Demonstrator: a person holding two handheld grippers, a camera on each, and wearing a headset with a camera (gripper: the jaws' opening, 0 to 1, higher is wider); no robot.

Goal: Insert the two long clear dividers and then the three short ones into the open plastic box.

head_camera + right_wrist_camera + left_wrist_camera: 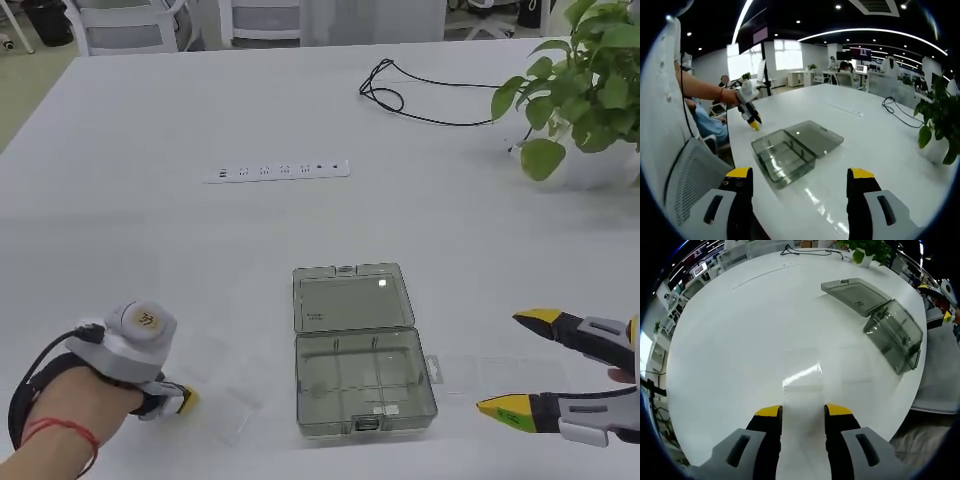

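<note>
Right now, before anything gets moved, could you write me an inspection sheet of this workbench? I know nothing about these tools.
Surface: white table, glossy.
Job's things: smoky plastic box open, lid laid back; clear dividers flat on the table left of it; a clear piece flat to its right. Whether any divider already sits inside, cannot tell.
Clutter: power strip; potted plant.
Grippers: left hand-held gripper open, aimed at the left dividers; right hand-held gripper wide open, right of the box, holding nothing.
Cables: black cable looped at the far side.
Surroundings: chairs beyond the table.
</note>
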